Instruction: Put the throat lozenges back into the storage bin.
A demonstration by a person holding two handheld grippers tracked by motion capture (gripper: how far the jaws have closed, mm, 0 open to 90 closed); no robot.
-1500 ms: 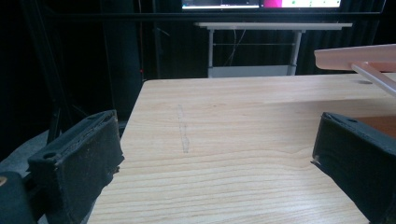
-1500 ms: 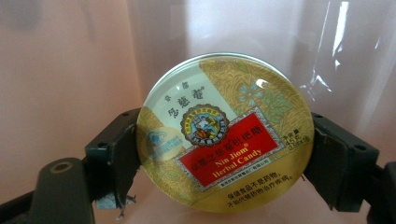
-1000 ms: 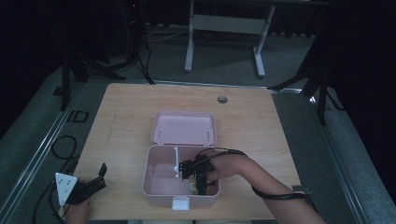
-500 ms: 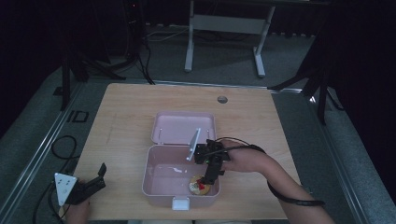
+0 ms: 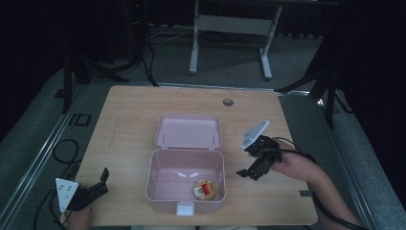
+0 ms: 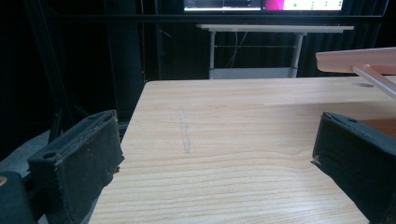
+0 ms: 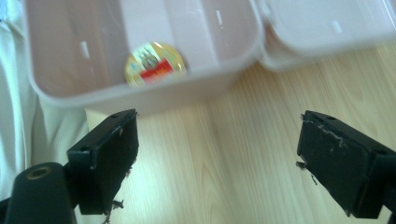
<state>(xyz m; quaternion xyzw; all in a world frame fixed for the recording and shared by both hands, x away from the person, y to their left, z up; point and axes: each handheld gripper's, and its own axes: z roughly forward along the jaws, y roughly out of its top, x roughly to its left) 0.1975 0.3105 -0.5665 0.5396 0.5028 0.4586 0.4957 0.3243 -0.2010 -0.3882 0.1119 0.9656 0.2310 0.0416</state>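
A pink lunch box stands open near the table's front edge, its lid lying flat behind it. Inside, at the front right, lies a round gold-and-red item. My right gripper hovers just right of the box over bare wood, open and empty. My left gripper rests at the table's front left corner, open, with nothing between its jaws. The lid's edge shows far right in the left gripper view.
The wooden table has a round cable hole near its far edge. A white desk frame stands on the floor behind. Cables trail along the left side.
My right gripper has come up out of the box and moved right, leaving the round gold-and-red item inside. The left gripper has stayed put.
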